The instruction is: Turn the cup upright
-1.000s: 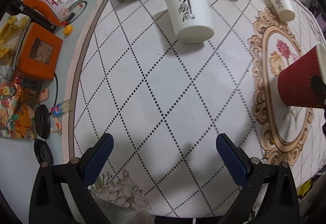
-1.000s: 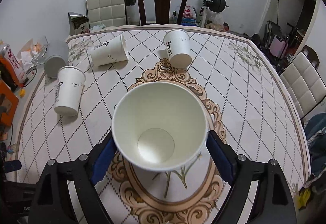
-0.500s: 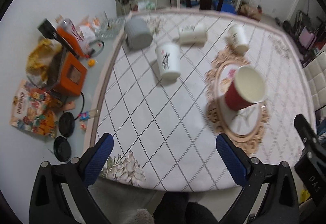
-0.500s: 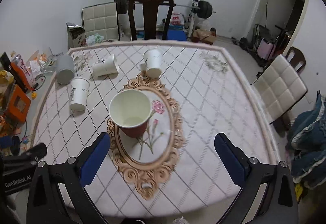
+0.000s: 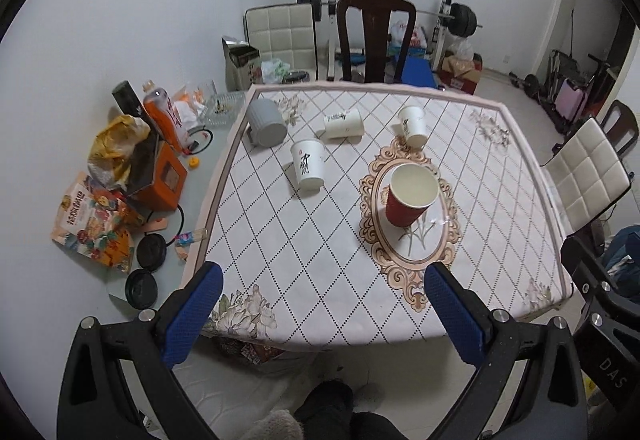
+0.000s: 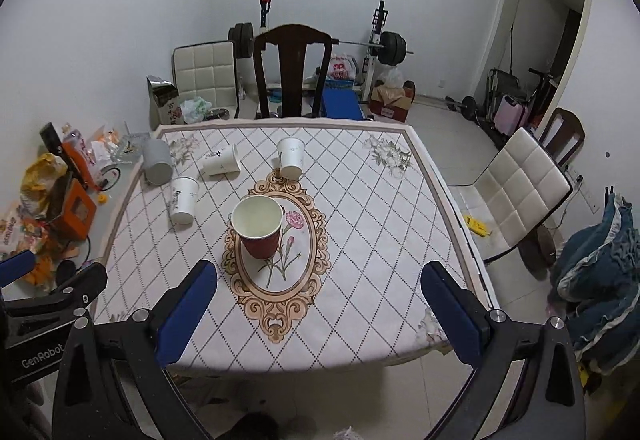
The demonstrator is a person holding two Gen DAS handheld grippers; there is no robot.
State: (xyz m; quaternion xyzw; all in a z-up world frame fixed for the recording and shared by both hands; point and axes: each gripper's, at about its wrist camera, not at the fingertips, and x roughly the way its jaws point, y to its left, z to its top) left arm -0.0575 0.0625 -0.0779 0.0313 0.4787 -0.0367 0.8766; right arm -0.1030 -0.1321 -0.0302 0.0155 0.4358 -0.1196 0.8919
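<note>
The red cup (image 5: 408, 196) (image 6: 258, 226) stands upright, mouth up, on the oval medallion (image 6: 280, 272) of the surface (image 5: 320, 240). Both claws, left (image 5: 320, 314) and right (image 6: 316, 314), hang released and empty, well apart from it. Three white cups (image 5: 308, 168) lie behind it.

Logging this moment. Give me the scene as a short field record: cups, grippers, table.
red cup: upright, mouth up, on the oval motif
white cups: three; one on its side, two rim down
grey cup: rim down, far left corner
left gripper: open, empty
right gripper: open, empty
table: diamond-pattern cloth
</note>
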